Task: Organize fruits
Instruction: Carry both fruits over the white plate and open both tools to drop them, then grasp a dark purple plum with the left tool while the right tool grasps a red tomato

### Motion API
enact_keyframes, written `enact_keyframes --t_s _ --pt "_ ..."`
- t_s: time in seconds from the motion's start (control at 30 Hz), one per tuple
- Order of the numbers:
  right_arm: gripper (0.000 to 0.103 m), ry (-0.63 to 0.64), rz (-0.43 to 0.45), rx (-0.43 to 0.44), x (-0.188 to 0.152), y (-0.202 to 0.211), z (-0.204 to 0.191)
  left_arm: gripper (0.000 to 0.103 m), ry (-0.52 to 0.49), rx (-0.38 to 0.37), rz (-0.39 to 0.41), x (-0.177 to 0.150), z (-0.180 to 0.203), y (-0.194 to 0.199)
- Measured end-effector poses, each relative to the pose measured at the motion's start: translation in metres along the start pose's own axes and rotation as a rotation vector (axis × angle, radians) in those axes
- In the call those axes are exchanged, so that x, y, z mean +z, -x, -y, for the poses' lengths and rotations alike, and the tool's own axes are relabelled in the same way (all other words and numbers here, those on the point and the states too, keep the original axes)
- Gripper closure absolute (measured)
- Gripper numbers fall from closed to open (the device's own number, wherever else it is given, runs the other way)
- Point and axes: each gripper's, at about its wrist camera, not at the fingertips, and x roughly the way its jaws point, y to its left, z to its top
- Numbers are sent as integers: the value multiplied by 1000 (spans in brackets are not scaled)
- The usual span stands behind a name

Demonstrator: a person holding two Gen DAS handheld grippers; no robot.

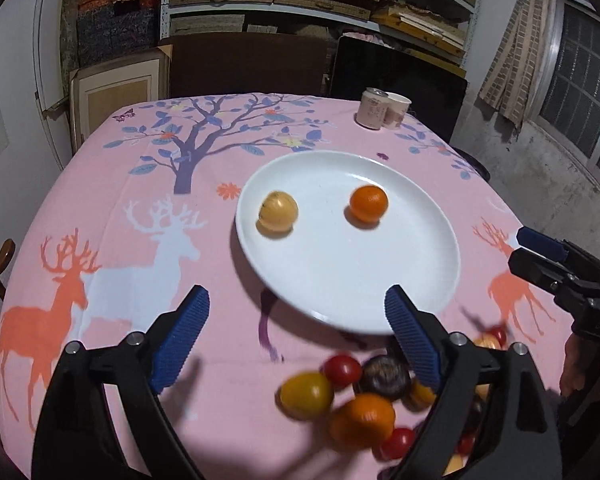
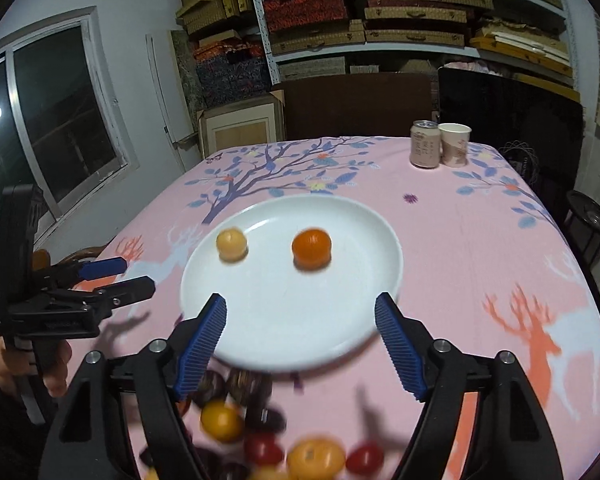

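A white plate (image 1: 380,288) (image 2: 268,320) sits mid-table holding a pale yellow fruit (image 1: 278,211) (image 2: 231,243) and an orange (image 1: 368,203) (image 2: 311,247). A pile of loose fruits lies in front of the plate: an orange (image 1: 362,420) (image 2: 316,458), a yellow fruit (image 1: 306,395) (image 2: 221,420), red tomatoes (image 1: 342,370) (image 2: 262,449) and dark purple fruits (image 1: 385,376) (image 2: 249,388). My left gripper (image 1: 296,340) is open and empty above the pile's left side. My right gripper (image 2: 300,344) is open and empty above the plate's near rim. Each gripper also shows in the other view, the left (image 2: 118,276) and the right (image 1: 530,250).
A pink tablecloth (image 1: 140,240) with deer and tree prints covers the table. A drink can (image 1: 372,109) (image 2: 424,144) and a paper cup (image 1: 398,110) (image 2: 454,145) stand at the far right corner. Shelves of boxes stand behind the table.
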Motion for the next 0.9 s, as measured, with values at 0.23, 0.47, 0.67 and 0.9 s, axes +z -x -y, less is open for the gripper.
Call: enact_keyframes --t_s 0.23,0.47,0.67,0.9 --pt "23 -15 -20 35 -78 45 -9 16 -100 44 -14 -90 25 39" --pt "23 67 -78 -29 -107 49 -13 16 10 22 -66 -121 11 33" --pt "23 47 -107 -18 -122 49 -5 16 -30 13 -94 -134 26 30" --pt "23 13 -110 -36 -127 44 2 22 -105 -31 -98 -138 48 31"
